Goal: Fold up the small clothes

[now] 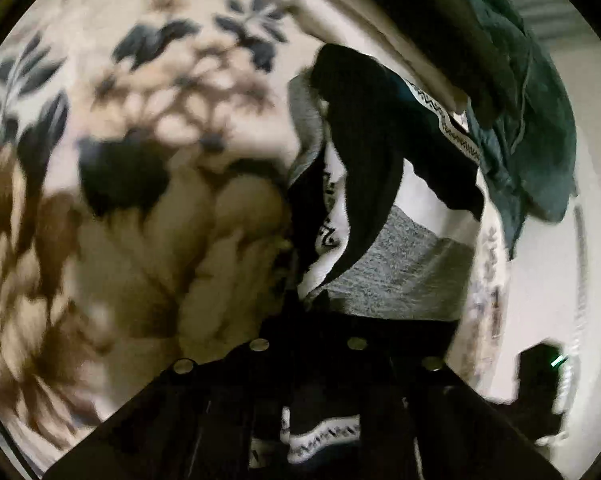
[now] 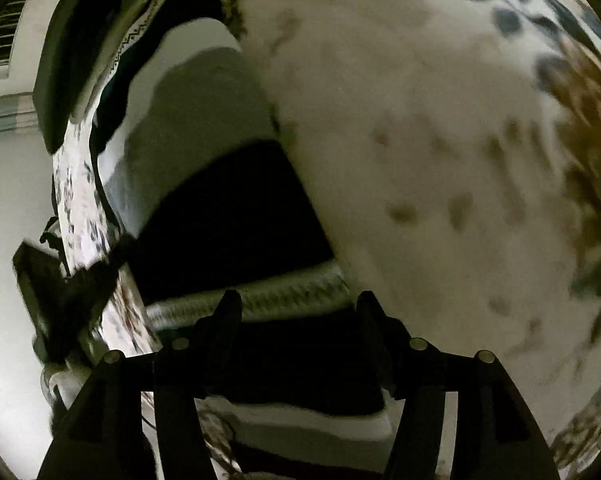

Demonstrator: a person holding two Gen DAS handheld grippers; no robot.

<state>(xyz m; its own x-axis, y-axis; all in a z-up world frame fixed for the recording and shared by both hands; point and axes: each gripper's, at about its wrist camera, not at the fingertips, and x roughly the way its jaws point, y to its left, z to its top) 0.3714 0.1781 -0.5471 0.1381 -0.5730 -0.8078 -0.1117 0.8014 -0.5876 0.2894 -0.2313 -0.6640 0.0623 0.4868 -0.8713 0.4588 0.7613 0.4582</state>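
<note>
Two garments show: one black, white and grey garment (image 1: 400,264) with patterned trim, and one dark green garment (image 1: 540,152). One floral bedspread (image 1: 140,120) carries them.

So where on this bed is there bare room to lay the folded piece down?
The open floral bedspread left of the black, grey and white garment is bare, bordered by that garment. The right wrist view shows the same empty stretch. It is crowded by the green clothes along the bed's edge.
</note>
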